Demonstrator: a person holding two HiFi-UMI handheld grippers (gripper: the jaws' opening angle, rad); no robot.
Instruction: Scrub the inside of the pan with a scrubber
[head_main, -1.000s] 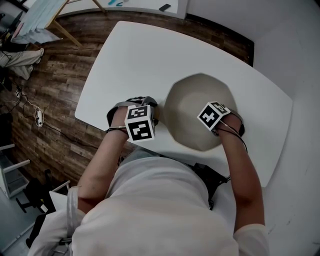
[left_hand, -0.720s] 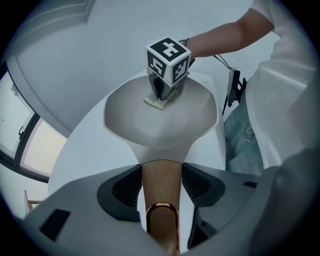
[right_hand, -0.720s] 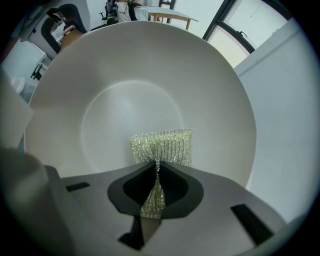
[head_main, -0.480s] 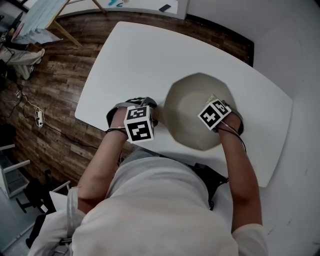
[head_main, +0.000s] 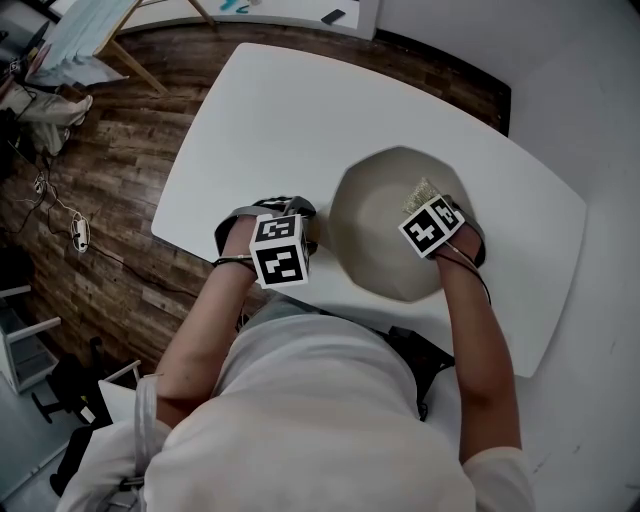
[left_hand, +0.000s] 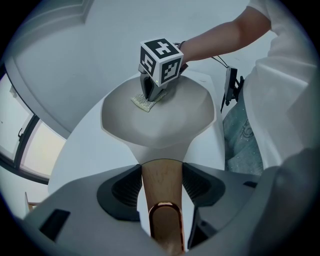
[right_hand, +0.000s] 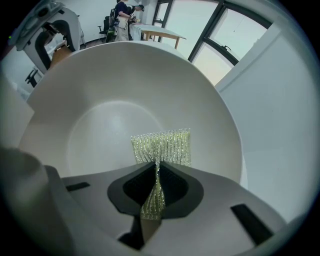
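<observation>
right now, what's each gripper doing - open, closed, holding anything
Left gripper: closed on the wooden handle of the pan.
Right gripper: closed on the scrubber, inside the pan.

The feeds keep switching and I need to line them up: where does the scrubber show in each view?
Head view: scrubber right of centre, at the right side of the pan's inside.
Left gripper view: scrubber upper centre, on the far side of the pan's inside.
Right gripper view: scrubber lower centre, pinched between the jaws and fanning out over the pan's inside.
Shared landmark: the pale pan.
</observation>
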